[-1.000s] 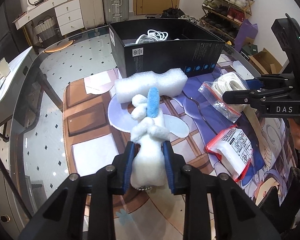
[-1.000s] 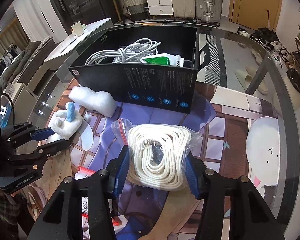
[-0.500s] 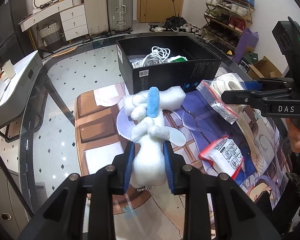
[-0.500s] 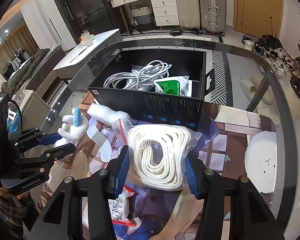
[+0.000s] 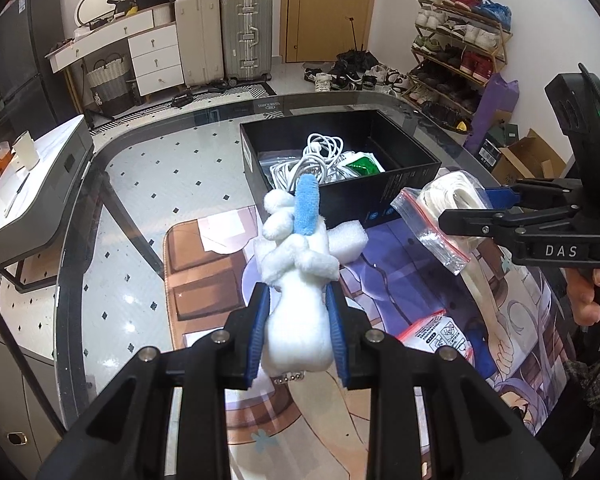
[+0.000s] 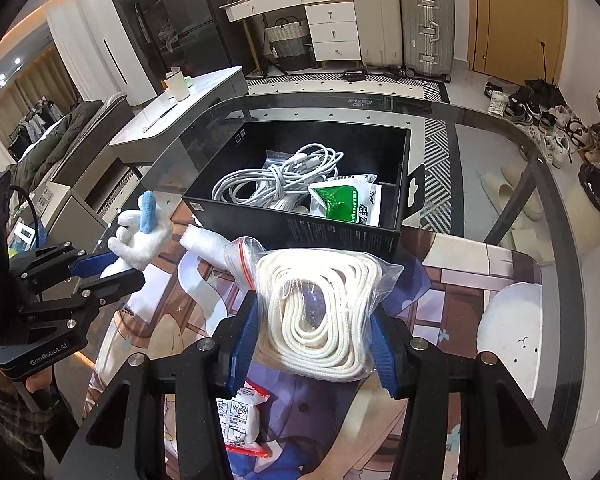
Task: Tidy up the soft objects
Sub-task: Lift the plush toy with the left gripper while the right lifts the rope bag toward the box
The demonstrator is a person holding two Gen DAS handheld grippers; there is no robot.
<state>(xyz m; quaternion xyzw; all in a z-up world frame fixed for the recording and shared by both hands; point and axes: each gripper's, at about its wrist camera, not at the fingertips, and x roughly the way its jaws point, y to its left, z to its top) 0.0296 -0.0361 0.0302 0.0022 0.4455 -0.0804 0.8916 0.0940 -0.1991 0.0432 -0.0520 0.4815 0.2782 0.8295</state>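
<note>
Both loads have come up off the desk over the last second. The left tool is clamped on the body of the plush, whose blue tuft points forward and away from the fingers. A second ago the plush sat low over the mat, with the foam block just ahead of it. Now it hangs well above, and the foam lies beneath and beyond it.

The right tool is closed on the rope bag, pinching the plastic and coil from both sides. It too has risen, so the open box now shows its whole interior ahead of the fingers, with cables and a green packet inside.

Both tools have closed in on the box, which lies ahead of each. I judge the lifts finished and the carry under way, with the drop into the box not yet begun. The foam and the red-edged pouch below the right tool remain on the mat, unhandled.
</note>
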